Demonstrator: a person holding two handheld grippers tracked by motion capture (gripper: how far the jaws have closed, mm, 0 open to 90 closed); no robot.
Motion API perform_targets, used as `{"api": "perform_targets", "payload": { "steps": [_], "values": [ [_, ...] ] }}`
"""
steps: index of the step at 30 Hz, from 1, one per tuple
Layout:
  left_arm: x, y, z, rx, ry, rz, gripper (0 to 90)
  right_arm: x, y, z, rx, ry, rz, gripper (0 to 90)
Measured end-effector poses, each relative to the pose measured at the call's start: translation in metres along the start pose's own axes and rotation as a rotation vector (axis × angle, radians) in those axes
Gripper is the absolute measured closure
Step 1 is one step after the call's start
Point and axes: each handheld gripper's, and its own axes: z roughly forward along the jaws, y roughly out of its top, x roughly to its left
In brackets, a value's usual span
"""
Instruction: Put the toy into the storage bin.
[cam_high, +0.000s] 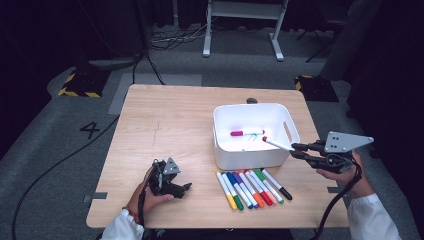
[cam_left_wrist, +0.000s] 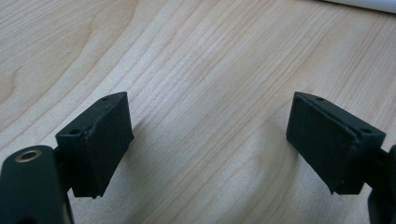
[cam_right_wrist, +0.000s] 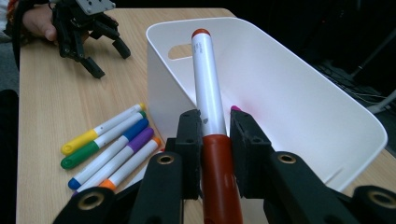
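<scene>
**Red marker held over the bin's rim**

The right gripper (cam_high: 296, 147) clamps a red marker (cam_right_wrist: 208, 93) near its cap end, the barrel pointing toward ten o'clock over the white bin (cam_high: 222, 150), likely for dropping beside the purple marker (cam_high: 243, 133). The left gripper (cam_high: 186, 187) rests wide open and empty on the table (cam_high: 165, 115).

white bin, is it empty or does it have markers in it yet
Not empty: the white bin holds a purple-capped marker on its floor. The red marker sits clamped in the right tongs above it.

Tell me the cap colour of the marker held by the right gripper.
Dark red cap on the marker, clamped in the right gripper; clearest in the right gripper view.
</scene>
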Motion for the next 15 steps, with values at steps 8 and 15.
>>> {"api": "perform_targets", "payload": {
  "steps": [8,15],
  "values": [
    [0.0,0.0,0.0,0.002,0.0,0.001,14.5,-0.014,0.019,0.034,0.065,0.048,-0.024,74.7],
    [0.0,0.0,0.0,0.002,0.0,0.001,14.5,-0.028,0.035,0.066,0.135,0.077,-0.042,74.6]
  ]
}}
